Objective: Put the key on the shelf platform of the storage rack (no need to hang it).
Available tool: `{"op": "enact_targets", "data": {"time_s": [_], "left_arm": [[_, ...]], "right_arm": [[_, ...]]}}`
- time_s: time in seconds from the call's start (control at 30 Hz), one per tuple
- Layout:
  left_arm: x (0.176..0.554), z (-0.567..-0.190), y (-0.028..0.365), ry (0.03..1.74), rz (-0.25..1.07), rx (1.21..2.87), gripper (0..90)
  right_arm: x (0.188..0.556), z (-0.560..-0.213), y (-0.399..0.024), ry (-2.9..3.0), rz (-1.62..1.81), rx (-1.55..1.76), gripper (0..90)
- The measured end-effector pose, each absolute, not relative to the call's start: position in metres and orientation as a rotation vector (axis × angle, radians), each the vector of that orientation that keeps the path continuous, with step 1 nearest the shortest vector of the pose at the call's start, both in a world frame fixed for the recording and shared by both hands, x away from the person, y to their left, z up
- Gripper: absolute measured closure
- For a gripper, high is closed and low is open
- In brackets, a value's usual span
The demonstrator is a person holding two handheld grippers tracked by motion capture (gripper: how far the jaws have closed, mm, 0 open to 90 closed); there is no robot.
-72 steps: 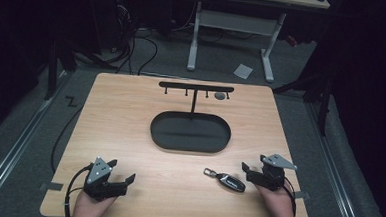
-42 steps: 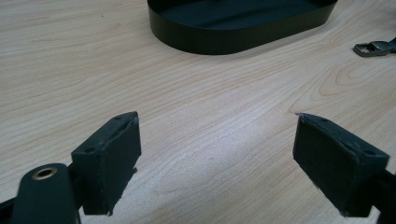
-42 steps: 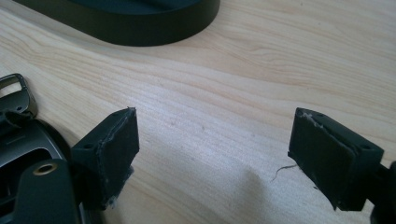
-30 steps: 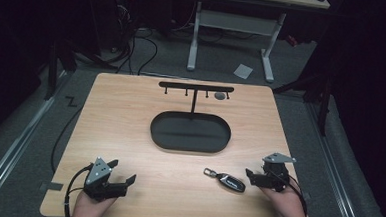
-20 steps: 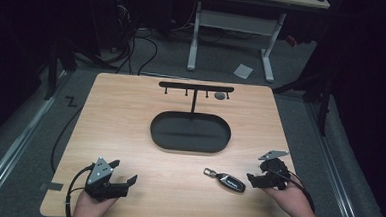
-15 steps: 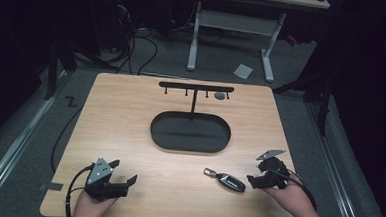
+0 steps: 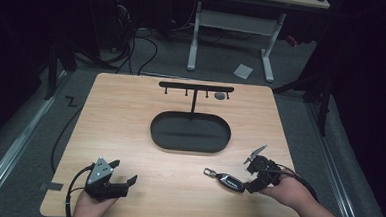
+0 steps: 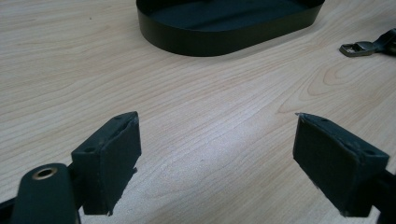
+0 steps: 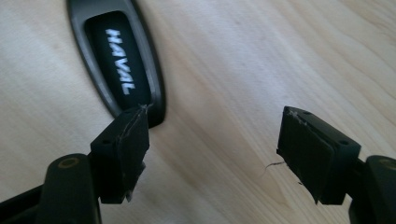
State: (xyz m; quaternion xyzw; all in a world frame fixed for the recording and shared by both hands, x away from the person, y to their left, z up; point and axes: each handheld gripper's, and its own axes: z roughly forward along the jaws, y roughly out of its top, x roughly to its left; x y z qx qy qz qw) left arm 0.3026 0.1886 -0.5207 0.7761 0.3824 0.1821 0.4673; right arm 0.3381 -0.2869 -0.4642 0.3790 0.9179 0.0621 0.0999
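Observation:
A black key fob with a metal ring lies flat on the wooden table at the front right. In the right gripper view its lettered face sits just beyond my left jaw's tip. My right gripper points at the fob's right end. Its jaws are open and have just been closing, with bare wood between them. At the front left, my left gripper rests open over bare table. The fob's ring also shows in the left gripper view, far off to the right.
A black oval tray sits mid-table, its wall ahead of my left gripper. Behind it rises a T-shaped black hook rack with a small grey disc hanging from it. Floor, cables and a desk frame lie beyond the table.
My right gripper has shifted a little to the left, toward the key fob, and tipped. The fob and my left gripper have stayed where they were.

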Motion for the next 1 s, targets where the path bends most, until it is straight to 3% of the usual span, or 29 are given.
{"op": "enact_targets", "data": {"time_s": [1.0], "left_arm": [[0.302,-0.519,0.188,0.922,0.447,1.903,15.9]], "right_arm": [[0.355,-0.486,-0.226,2.974,0.034,0.853,25.0]]}}
